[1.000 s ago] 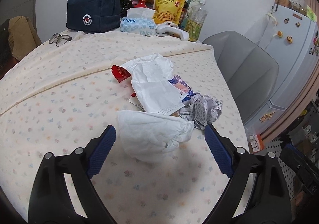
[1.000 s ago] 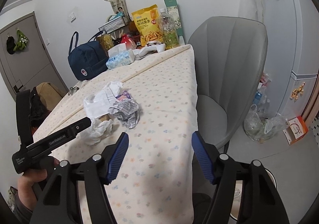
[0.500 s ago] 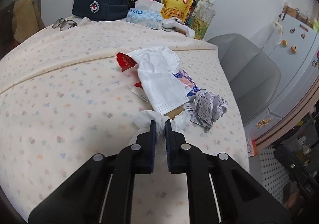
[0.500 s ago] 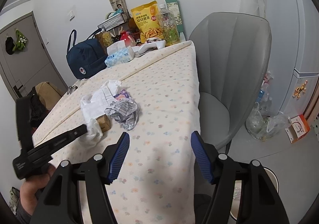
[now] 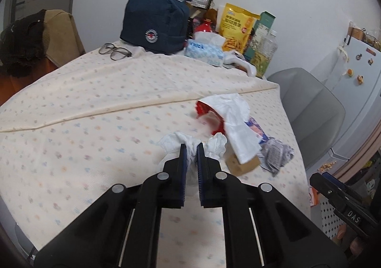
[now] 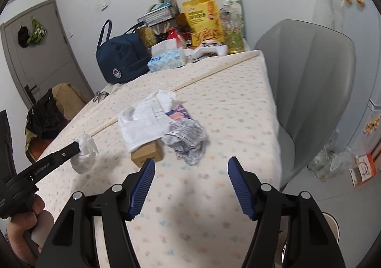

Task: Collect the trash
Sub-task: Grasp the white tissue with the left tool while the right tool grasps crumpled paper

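A crumpled white tissue (image 5: 172,142) hangs just above the flowered tablecloth (image 5: 95,139), and my left gripper (image 5: 191,148) is shut on it. In the right wrist view the same tissue (image 6: 87,156) hangs left of the trash pile. The pile holds a white face mask (image 6: 140,125), a small brown box (image 6: 146,154), crumpled grey printed paper (image 6: 188,141), a colourful wrapper (image 6: 178,113) and a red wrapper (image 5: 204,110). My right gripper (image 6: 191,166) stands open with nothing between its fingers, just short of the grey paper and the box.
At the table's far end stand a navy bag (image 5: 154,22), a tissue box (image 5: 204,51), a yellow snack bag (image 5: 235,27), a bottle (image 6: 233,29) and a white controller (image 6: 209,49). Glasses (image 5: 115,49) lie near the bag. A grey chair (image 6: 309,77) borders the right edge.
My left jaws closed on the white tissue and carried it up and left, away from the pile, baring the brown box. My right gripper moved closer to the pile, still open.
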Motion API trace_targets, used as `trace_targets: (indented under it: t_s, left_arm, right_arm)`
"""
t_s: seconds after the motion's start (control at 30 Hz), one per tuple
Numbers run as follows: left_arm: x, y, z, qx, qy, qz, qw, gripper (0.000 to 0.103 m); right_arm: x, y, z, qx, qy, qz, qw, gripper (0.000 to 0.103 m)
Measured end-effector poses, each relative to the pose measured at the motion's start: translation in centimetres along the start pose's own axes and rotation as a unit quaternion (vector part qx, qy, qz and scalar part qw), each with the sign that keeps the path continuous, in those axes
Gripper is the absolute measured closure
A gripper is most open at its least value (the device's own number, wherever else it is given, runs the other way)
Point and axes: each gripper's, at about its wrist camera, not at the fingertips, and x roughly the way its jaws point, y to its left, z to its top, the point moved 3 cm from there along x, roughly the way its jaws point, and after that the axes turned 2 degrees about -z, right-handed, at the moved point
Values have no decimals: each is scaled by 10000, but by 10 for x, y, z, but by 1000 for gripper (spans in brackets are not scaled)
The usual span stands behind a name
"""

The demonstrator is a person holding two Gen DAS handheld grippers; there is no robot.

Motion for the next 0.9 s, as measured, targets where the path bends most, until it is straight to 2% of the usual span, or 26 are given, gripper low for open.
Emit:
trace_targets:
  t_s: [0.37,0.4,0.43,0.5,0.6,0.9]
  left_arm:
    - [18,28,9,-134,31,143,9998,94]
    - [19,27,9,-121,42,150,9998,94]
    - [21,27,9,-107,58,153,9998,94]
    - [23,24,9,-77,74,168,9998,94]
    - [21,19,10,-32,46,165,9998,94]
    - [0,-15,12,182,-114,14,9998,94]
  right_arm:
    - [64,20,24,-253,365,-281,9986,40]
    - [69,19,24,-252,393,-301,9985,43]
    - [75,17,23,-259,467,-306,9981,60]
    - [81,16,23,-302,567,-281,9975,84]
    - [66,12,23,-247,381,-171,9988,87]
    - [9,-7,15,87,81,21,9999,88]
